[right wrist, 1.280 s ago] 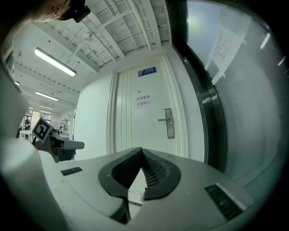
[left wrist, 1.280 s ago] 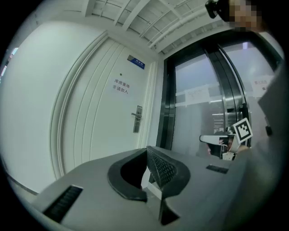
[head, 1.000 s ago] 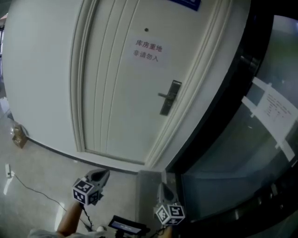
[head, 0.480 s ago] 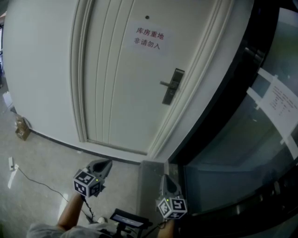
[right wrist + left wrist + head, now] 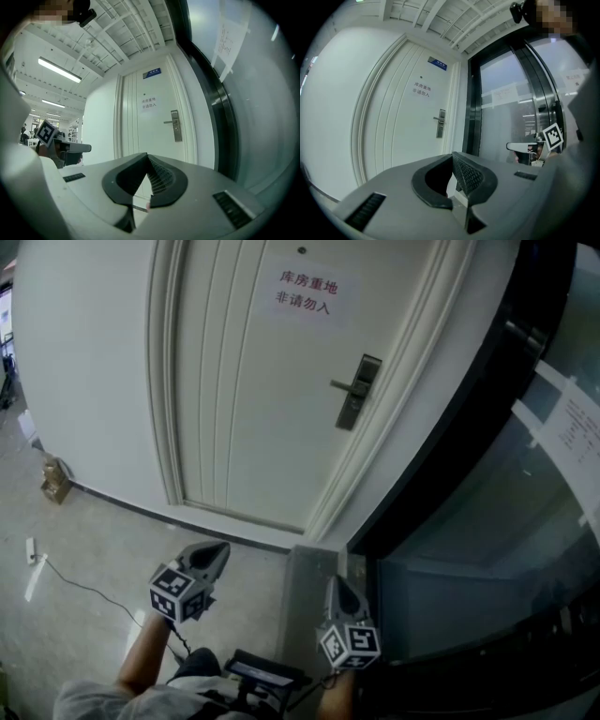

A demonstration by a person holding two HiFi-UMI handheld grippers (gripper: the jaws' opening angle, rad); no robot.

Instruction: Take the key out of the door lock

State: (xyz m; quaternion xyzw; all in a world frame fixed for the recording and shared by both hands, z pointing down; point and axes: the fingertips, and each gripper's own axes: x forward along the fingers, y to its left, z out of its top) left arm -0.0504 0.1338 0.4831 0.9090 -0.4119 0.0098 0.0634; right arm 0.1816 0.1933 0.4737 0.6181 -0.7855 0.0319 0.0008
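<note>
The white door [image 5: 253, 399] stands ahead, with a metal lock plate and lever handle [image 5: 356, 390] on its right side. No key can be made out at this distance. The lock also shows small in the left gripper view [image 5: 439, 123] and the right gripper view [image 5: 176, 125]. My left gripper [image 5: 217, 549] is low above the floor, far short of the door, its jaws shut with nothing in them [image 5: 452, 154]. My right gripper [image 5: 335, 582] is held beside it near the door frame's foot, also shut and empty [image 5: 147, 155].
A paper sign [image 5: 307, 292] is stuck high on the door. A dark-framed glass wall [image 5: 525, 474] with taped papers runs along the right. A cardboard box [image 5: 54, 480] sits by the left wall, and a cable [image 5: 84, 587] trails on the floor.
The door and lock have slid up and to the right in the head view. Both grippers sit slightly higher in the frame and stay shut.
</note>
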